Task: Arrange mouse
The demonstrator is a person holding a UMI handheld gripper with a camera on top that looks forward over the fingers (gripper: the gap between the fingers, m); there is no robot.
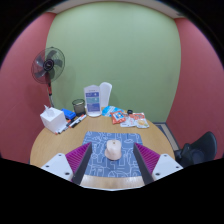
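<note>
While the gripper [113,157] hovers, its fingers stand wide apart.
A white mouse [114,149] lies between them on the blue mat [98,140].

The tool [113,160] has two pale fingers, seemingly grey-white, bearing magenta pads [76,156].

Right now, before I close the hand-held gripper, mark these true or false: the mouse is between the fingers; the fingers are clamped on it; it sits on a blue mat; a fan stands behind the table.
1. The mouse is between the fingers of the hand-held gripper: true.
2. Fingers clamped on it: false, gaps show on both sides.
3. It sits on a blue mat: true.
4. A fan stands behind the table: true.
5. The table is square: false, it is round.
</note>
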